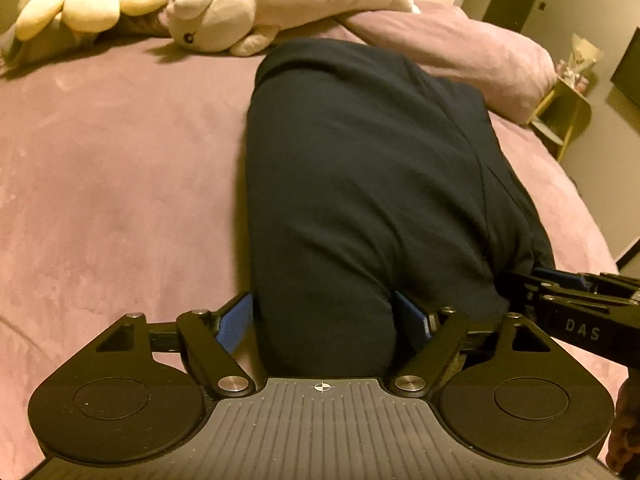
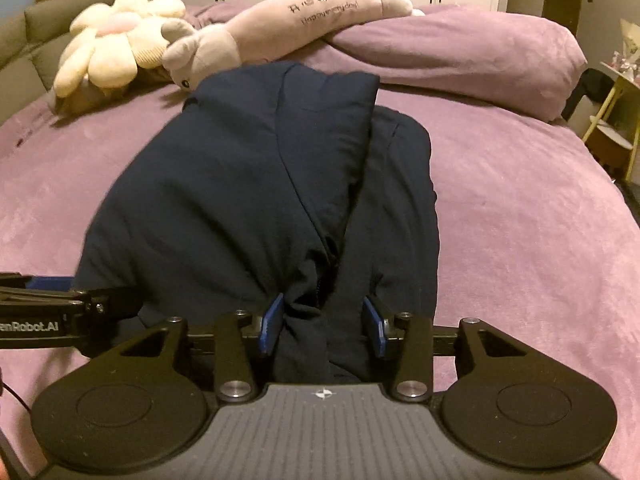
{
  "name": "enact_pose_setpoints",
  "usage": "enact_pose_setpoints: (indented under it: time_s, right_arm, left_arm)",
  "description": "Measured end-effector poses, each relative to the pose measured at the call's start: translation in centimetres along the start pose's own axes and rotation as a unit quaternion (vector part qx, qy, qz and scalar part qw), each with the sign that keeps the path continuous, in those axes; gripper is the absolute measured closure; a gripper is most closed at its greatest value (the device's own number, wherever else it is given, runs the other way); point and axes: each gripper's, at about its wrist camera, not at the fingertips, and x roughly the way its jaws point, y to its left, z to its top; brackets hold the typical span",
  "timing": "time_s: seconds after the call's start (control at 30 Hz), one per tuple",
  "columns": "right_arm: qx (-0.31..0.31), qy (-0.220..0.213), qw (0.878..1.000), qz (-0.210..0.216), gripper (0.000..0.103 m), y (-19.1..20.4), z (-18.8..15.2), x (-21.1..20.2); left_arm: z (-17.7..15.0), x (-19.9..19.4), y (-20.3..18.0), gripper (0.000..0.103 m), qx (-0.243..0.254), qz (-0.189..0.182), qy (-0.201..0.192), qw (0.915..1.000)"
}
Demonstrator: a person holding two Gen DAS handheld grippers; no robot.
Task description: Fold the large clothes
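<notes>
Near hem of navy garment (image 2: 256, 184) sitting bunched between my right gripper (image 2: 322, 324) fingers, blue pads pressing both sides, holding it. My left gripper (image 1: 324, 320) gripping same hem beside it, jaws wider, cloth filling gap. Garment lying folded lengthwise ahead of both, on purple bedspread (image 2: 520, 208). Beyond far end: long plush toy (image 2: 280, 28), flower cushion (image 2: 116, 40), pillow (image 2: 480, 52).

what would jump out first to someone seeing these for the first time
A dark navy garment lies lengthwise down the middle of the purple bed, its near end between the jaws of both the left gripper and the right gripper. Behind it lie a long plush toy and a cream flower cushion.
</notes>
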Motion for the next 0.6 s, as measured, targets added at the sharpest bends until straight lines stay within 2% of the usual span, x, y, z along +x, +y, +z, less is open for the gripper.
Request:
enact_pose_setpoints:
  time_s: [0.13,0.3,0.37,0.47,0.53,0.57,0.6]
  right_arm:
    - [0.006,0.012,1.000,-0.013,0.058,0.9,0.5,1.7]
    - [-0.004,0.022,0.999,-0.025,0.058,1.3,0.4,1.2]
    - [-0.001,0.016,1.000,-0.023,0.057,1.3,0.2,0.8]
    - [0.011,-0.017,1.000,-0.011,0.050,1.1,-0.7,-1.3]
    - [0.016,-0.029,0.999,-0.013,0.029,1.2,-1.9,-3.6]
    - [0.021,-0.025,0.999,-0.024,0.011,1.2,-2.5,-4.5]
    - [0.027,-0.018,0.999,-0.034,0.008,1.2,-3.4,-5.6]
  left_arm:
    - [-0.1,0.7,-0.1,0.017,0.011,0.006,-0.001,0.9999]
    - [-0.3,0.5,-0.6,0.013,0.034,0.023,-0.008,0.9991]
    - [-0.4,0.1,-0.5,0.011,0.033,0.025,-0.005,0.9991]
    - [-0.7,-1.4,-0.1,0.010,0.017,0.025,-0.007,0.9995]
    - [-1.2,-3.0,0.1,0.010,0.011,0.026,-0.013,0.9995]
    - [-1.7,-4.0,0.3,0.010,0.012,0.024,-0.017,0.9995]
    - [-2.2,-5.0,0.4,0.010,0.014,0.025,-0.021,0.9994]
